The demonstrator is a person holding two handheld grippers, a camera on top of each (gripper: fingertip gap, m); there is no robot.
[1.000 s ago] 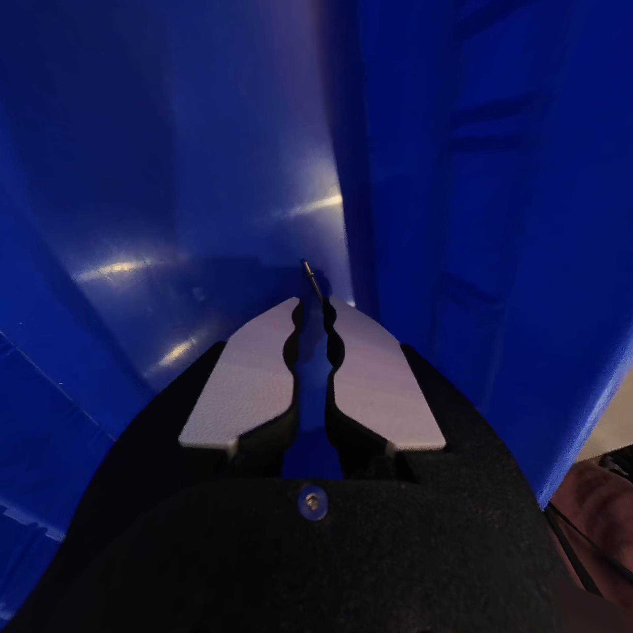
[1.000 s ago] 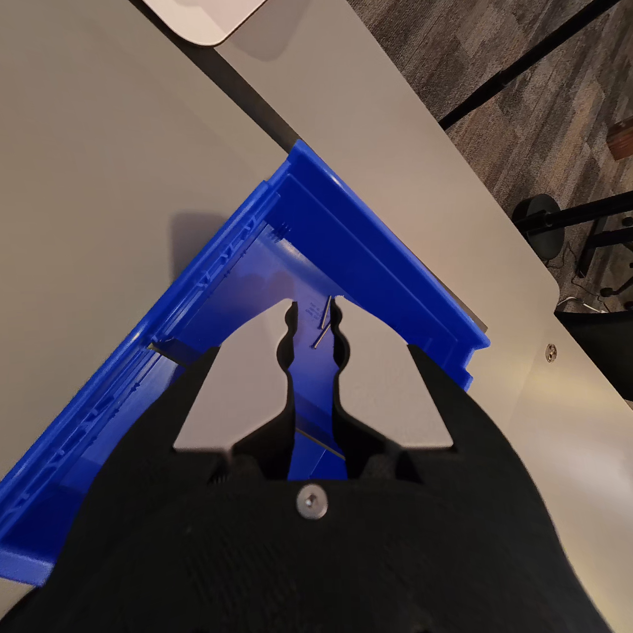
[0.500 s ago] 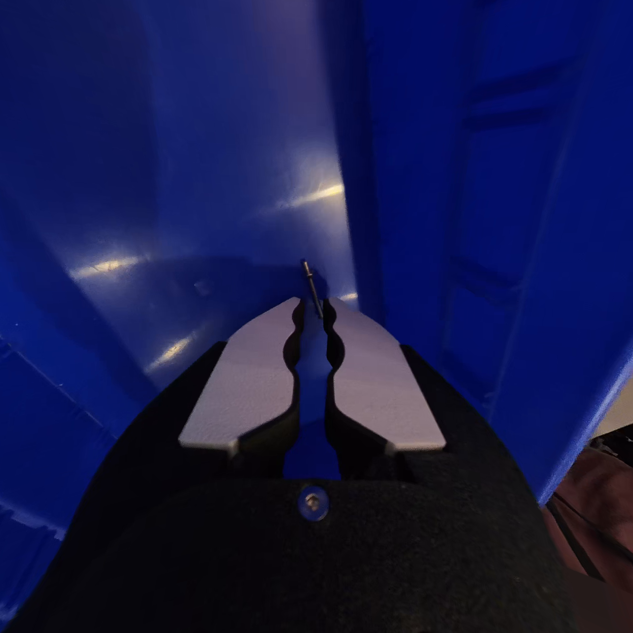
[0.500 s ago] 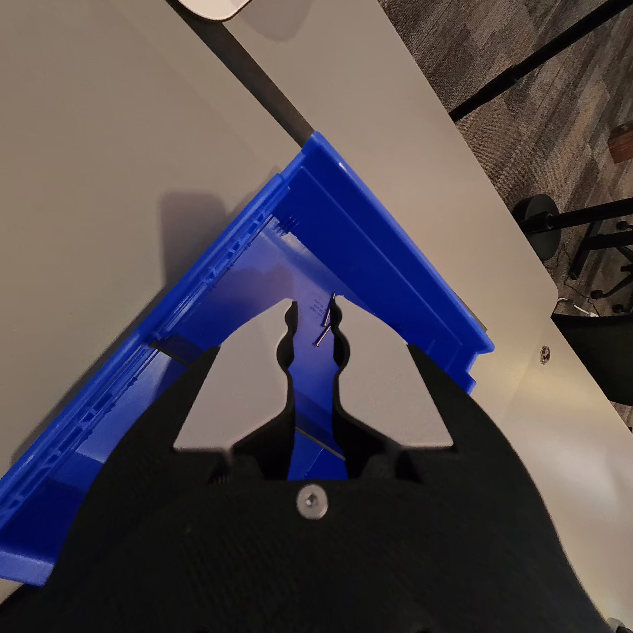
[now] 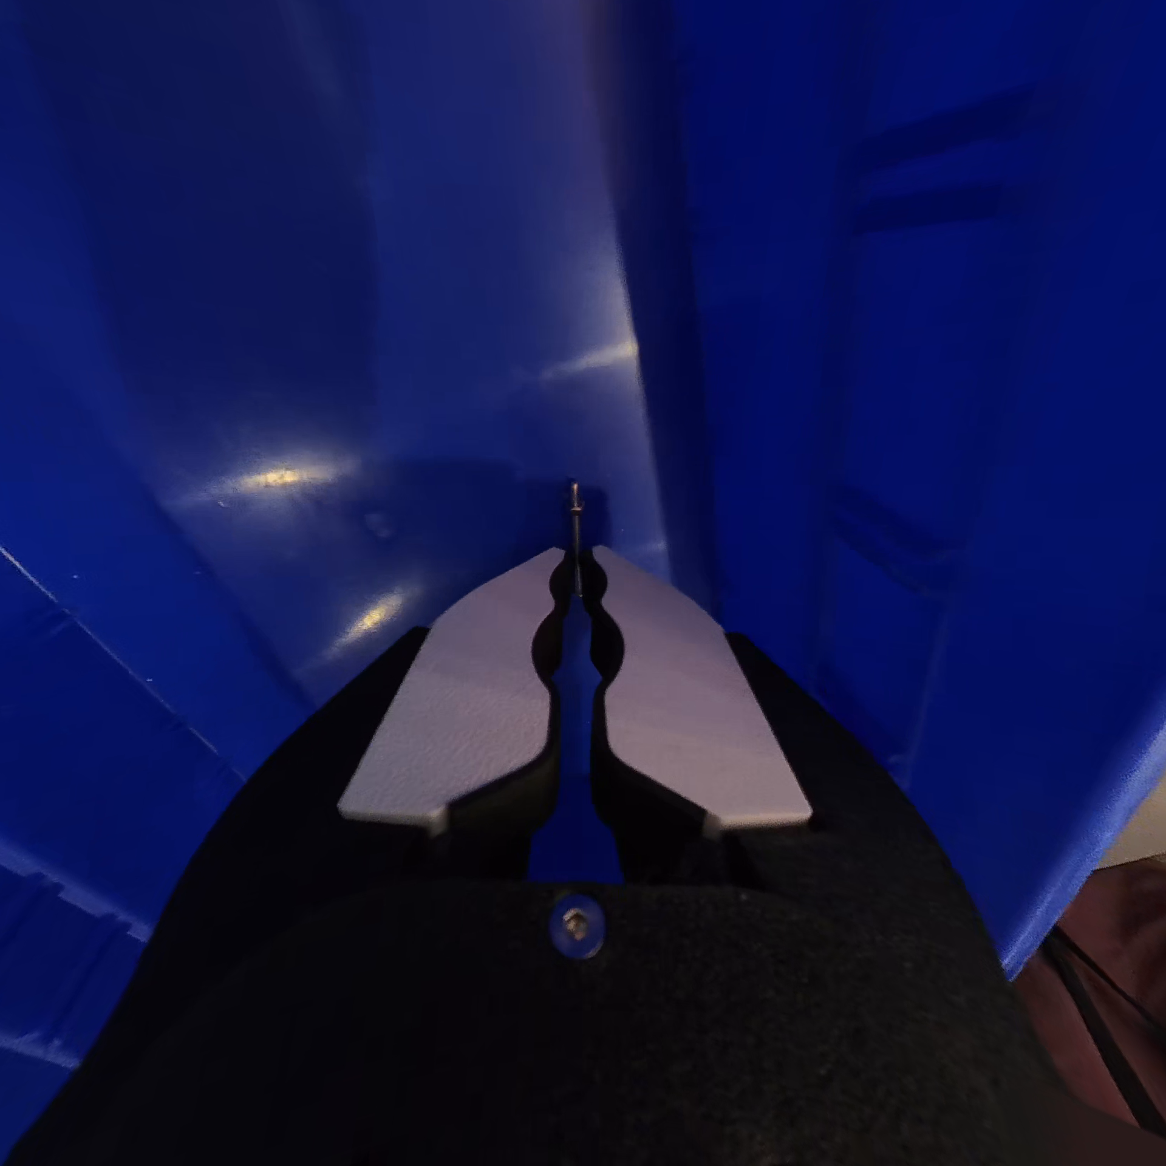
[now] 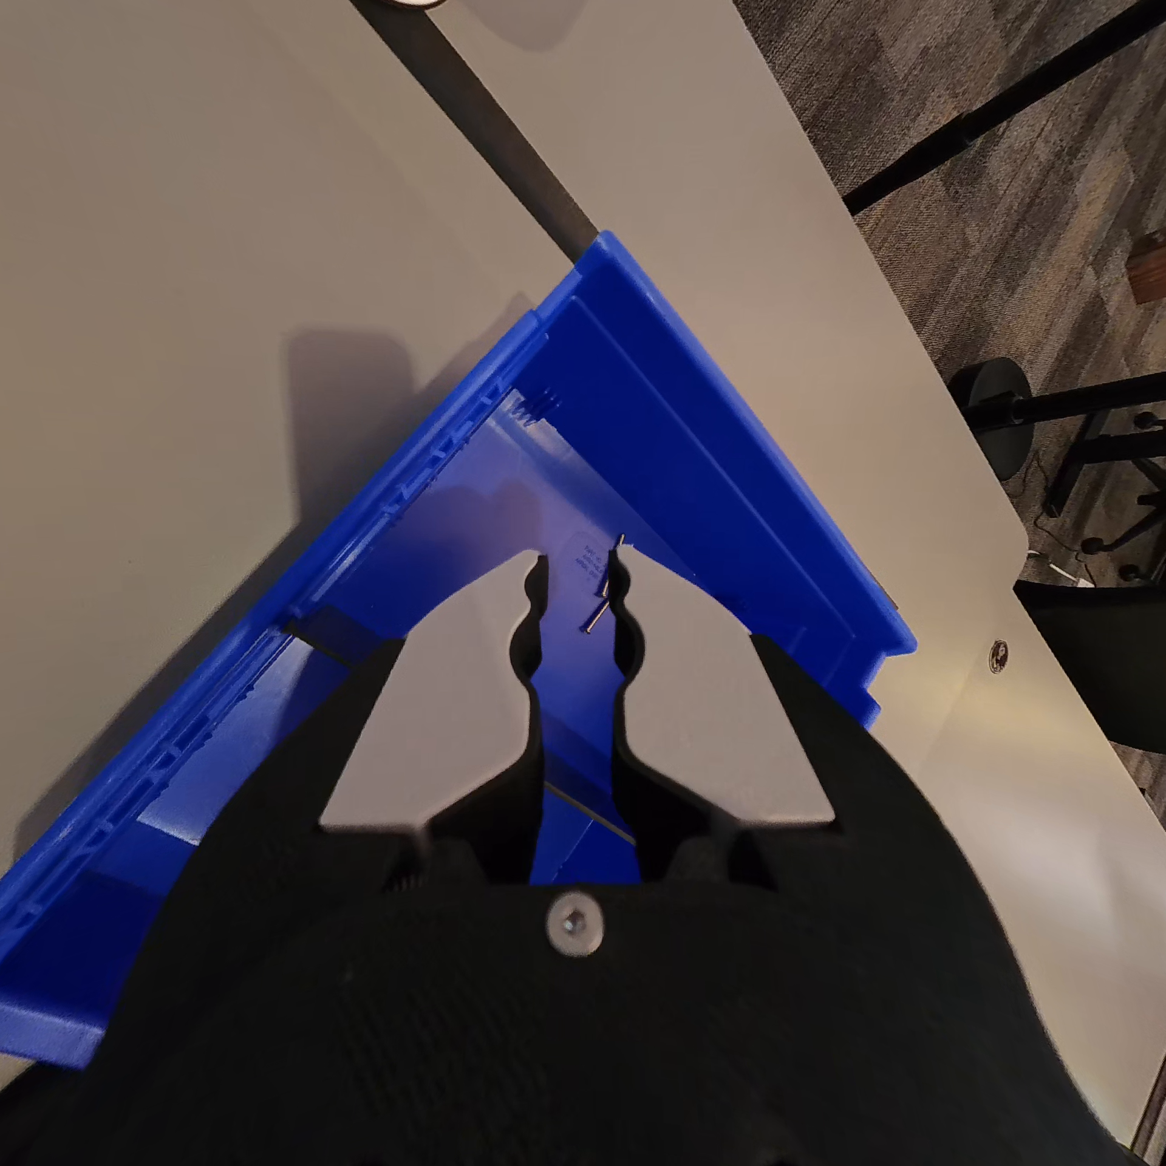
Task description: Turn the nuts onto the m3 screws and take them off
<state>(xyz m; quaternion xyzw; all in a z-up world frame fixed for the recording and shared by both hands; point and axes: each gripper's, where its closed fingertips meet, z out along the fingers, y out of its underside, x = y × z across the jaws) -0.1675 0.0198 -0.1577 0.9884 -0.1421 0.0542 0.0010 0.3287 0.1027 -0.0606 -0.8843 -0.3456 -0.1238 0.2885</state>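
Grey worktop [image 6: 221,221] bearing blue bin [image 6: 725,479]: left gripper [image 5: 575,550] inside, fingers clenched on one upright m3 screw [image 5: 575,524]; right gripper [image 6: 577,558] above, fingers released over loose screws [image 6: 596,615] on bin floor; lift straight, grip firm.

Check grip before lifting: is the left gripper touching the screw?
Touching: left wrist view shows left gripper fingertips closed on the screw.

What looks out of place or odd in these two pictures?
Nothing looks broken or spilled. A few thin screws lie loose at odd angles on the floor of the blue bin. The left tongs pinch one screw, which sticks out past the tips.
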